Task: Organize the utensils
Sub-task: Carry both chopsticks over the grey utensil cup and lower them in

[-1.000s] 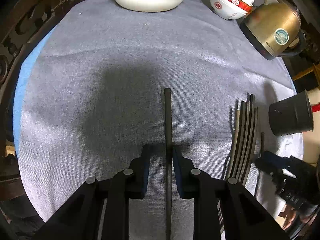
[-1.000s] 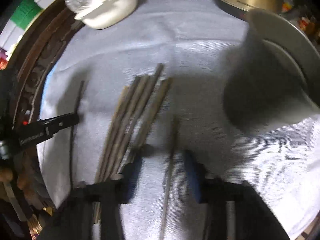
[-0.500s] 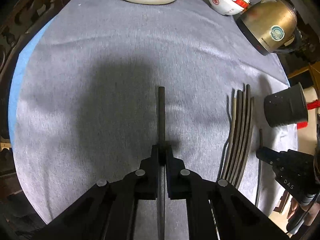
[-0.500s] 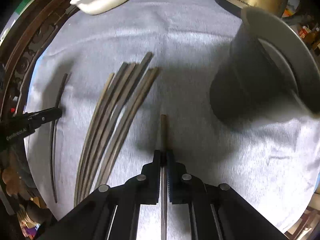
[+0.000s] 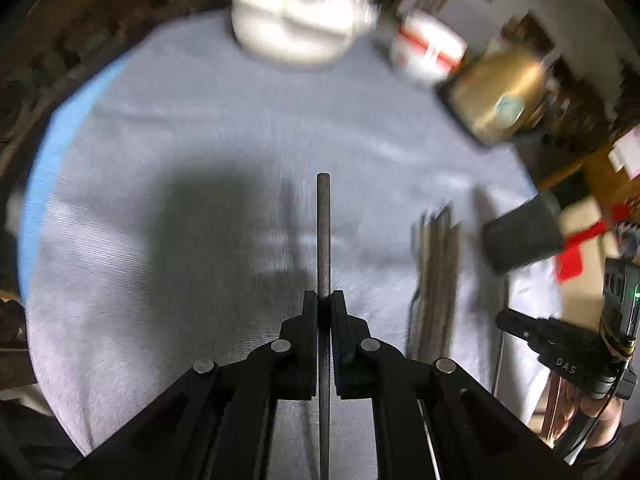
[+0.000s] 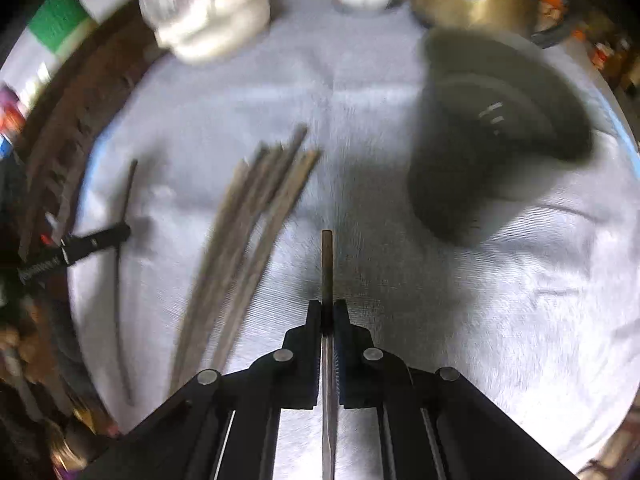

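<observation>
My left gripper is shut on a dark chopstick that points straight ahead, lifted off the grey cloth. My right gripper is shut on a brownish chopstick, also raised off the cloth. A bundle of several dark chopsticks lies on the cloth, left of the right gripper and right of the left one. A dark grey holder cup stands to the right of the bundle. The right gripper shows at the right edge of the left wrist view, the left gripper at the left edge of the right wrist view.
A grey cloth covers a round table with a carved wooden rim. At the far side stand a white bowl, a red-and-white bowl and a gold kettle. Both views are motion-blurred.
Both grippers closed on their chopsticks, then lifted them off the cloth. Both views now tilt up, showing more of the far side of the table.
</observation>
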The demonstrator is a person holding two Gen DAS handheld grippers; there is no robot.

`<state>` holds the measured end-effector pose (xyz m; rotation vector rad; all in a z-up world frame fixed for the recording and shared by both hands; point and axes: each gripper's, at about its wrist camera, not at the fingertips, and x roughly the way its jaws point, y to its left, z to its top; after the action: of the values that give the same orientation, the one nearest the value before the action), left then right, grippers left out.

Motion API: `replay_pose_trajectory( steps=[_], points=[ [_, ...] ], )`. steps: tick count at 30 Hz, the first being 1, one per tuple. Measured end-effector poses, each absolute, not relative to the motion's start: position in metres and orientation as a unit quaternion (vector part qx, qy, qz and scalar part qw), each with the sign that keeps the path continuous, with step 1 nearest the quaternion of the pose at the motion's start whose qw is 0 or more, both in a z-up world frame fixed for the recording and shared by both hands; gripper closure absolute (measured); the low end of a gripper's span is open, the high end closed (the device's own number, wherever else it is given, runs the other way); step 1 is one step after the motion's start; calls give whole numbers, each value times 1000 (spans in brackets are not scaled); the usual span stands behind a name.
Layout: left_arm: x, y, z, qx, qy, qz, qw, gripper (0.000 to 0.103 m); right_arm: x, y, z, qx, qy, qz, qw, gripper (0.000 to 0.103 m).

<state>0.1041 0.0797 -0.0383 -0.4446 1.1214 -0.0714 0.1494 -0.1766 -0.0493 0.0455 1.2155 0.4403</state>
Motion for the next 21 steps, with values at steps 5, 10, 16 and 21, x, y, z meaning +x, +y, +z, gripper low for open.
replay_pose_trajectory(
  steps=[5,10,16,21],
  points=[
    [78,79,6,-227,416,-20,880,97,125,-211,10,89,438,186,875,97],
    [58,71,48,-189,258,27,947,97,109,-230,53,117,310,145,932,97],
    [48,56,52,-132,183,66,972,97,88,-220,59,78,225,108,965,97],
    [42,52,30,-109,195,70,972,97,65,-206,66,38,203,121,971,97]
  ],
)
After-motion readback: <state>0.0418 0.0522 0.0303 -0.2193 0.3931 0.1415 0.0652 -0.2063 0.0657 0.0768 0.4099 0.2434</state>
